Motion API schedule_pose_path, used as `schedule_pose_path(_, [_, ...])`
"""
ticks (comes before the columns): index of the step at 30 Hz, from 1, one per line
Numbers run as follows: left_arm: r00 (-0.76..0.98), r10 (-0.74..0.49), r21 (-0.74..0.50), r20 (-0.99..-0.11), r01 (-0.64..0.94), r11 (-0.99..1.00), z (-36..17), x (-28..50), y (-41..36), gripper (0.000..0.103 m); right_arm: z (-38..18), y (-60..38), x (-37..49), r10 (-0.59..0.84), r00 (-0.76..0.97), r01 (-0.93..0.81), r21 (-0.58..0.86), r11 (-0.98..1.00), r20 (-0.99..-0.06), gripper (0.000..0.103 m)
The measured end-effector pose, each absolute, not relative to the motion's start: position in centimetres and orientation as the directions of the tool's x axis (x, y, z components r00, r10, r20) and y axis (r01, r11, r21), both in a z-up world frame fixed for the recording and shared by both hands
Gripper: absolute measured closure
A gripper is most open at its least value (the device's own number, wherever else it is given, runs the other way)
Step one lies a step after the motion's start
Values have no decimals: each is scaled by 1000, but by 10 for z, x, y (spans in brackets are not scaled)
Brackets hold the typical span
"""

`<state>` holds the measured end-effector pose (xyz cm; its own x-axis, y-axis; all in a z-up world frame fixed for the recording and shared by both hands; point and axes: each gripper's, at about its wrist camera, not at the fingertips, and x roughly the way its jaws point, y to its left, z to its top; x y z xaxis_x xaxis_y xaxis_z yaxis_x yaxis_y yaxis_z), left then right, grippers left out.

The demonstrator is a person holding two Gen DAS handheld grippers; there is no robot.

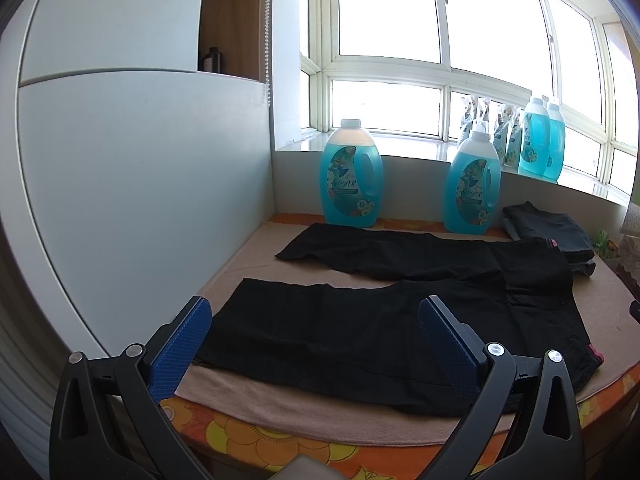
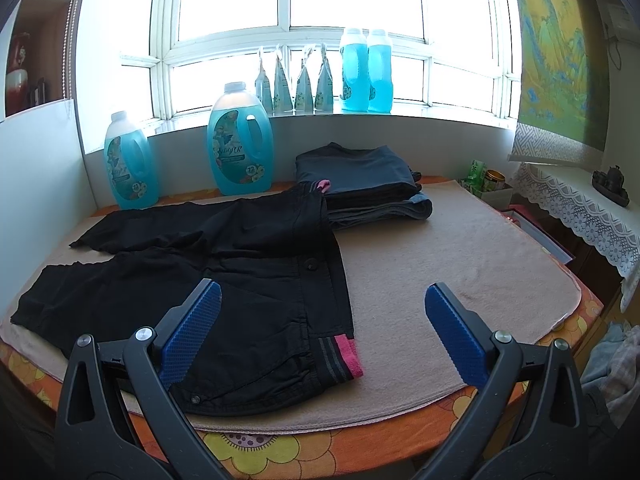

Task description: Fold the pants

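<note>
The black pants lie spread flat on the desk, legs pointing left, waistband right. Left tongs hover spread apart over the near leg; right tongs gape apart over the waistband corner (nothing gripped). Folding appears not yet begun; next, grip hem and waistband.

The near hem of the black pants was covered by the right finger of the left gripper in the left wrist view. The lower layers of the folded stack were hidden beneath its top garment. Label print on the blue bottles was too small to be read. The pouches on the sill were blurred by backlight.
</note>
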<state>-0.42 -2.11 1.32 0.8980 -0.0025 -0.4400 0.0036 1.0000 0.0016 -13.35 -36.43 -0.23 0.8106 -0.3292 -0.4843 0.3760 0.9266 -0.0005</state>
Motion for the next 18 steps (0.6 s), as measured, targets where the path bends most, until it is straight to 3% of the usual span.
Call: schedule_pose_path(18, [893, 2, -1, -451, -3, 1000, 10, 3, -17, 0, -7, -361, -129, -321, 806, 369, -4, 930, -497, 0])
